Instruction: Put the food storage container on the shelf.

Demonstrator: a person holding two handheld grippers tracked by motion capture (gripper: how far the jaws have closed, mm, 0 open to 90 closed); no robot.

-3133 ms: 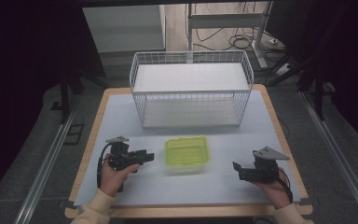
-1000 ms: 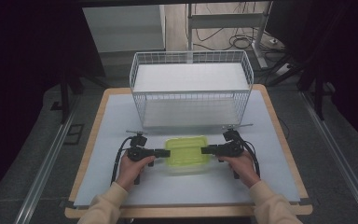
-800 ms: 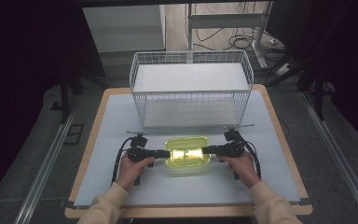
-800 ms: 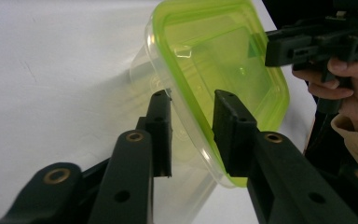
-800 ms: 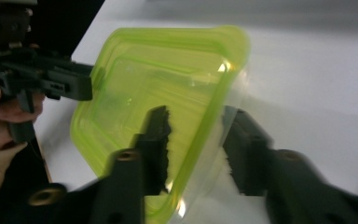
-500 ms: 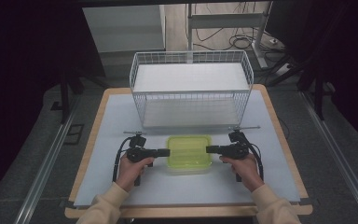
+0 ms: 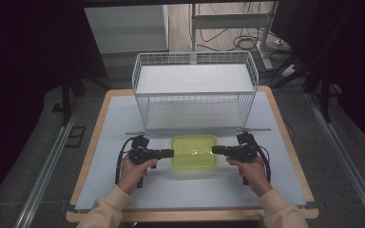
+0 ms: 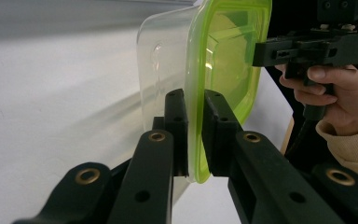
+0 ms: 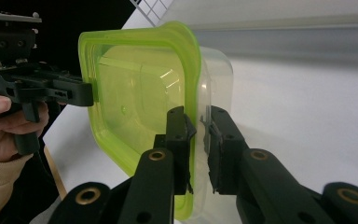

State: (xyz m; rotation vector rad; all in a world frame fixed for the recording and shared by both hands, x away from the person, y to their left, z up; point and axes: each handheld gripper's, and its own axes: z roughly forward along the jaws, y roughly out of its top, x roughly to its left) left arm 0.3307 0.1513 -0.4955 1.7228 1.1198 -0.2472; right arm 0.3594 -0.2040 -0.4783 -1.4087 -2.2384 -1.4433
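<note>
Clear plastic food container with a lime-green lid (image 7: 194, 151) sits at table centre, just toward 6 o'clock from the white wire basket (image 7: 195, 90), the two apart by a narrow strip of white tabletop (image 7: 109, 123)

Left gripper (image 7: 170, 153) comes in from 9 o'clock; its jaws have just been closing and now clamp the lid's rim at the container's left edge. In the left gripper view the two black pads (image 8: 214, 121) pinch the green rim (image 8: 196, 126) between them

Right gripper (image 7: 215, 150) comes in from 3 o'clock; its jaws have likewise just been closing and clench the rim at the opposite edge, pads either side of the lid's lip (image 9: 192, 140)

Container is held level between both grips; a faint shadow lies below it toward 6 o'clock; whether it touches the table cannot be told

Open room: bare tabletop at 6 o'clock between the forearms, wide bare margins at 9 and 3 out to the wooden table edge (image 7: 91, 142). At 12 o'clock the basket's front wall stands close
</note>
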